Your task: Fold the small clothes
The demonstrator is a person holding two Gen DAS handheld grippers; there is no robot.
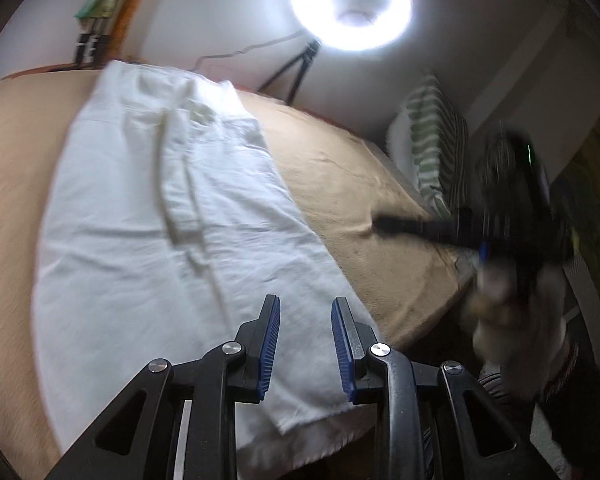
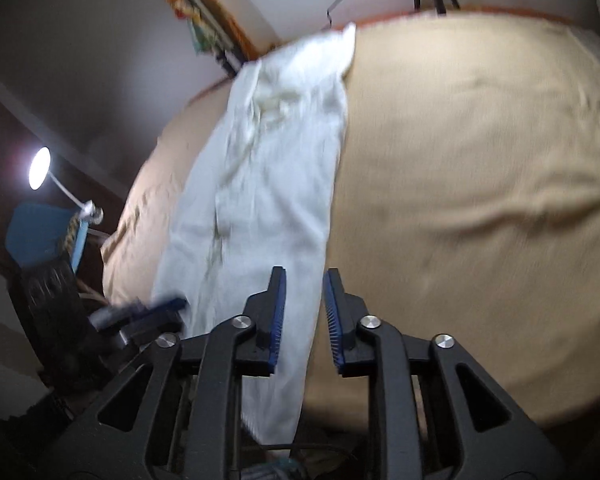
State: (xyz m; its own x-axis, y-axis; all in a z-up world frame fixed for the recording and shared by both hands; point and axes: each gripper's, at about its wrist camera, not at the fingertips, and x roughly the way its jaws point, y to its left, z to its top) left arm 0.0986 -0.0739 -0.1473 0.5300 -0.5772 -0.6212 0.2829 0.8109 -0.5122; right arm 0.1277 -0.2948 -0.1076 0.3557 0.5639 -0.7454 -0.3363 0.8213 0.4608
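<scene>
White garment (image 1: 172,208) is laid out lengthwise on the tan bed cover (image 1: 340,168), near hem at the bed's front edge. Left tongs (image 1: 305,344) and right tongs (image 2: 305,318) are held narrowly parted over that hem, nothing gripped. Frames are blurred.

A white garment (image 1: 172,208), creased and laid out long on the tan bed cover, stretches away ahead of the left gripper (image 1: 305,344). Its near hem lies beneath that gripper's parted fingers, untouched by the pads.
</scene>
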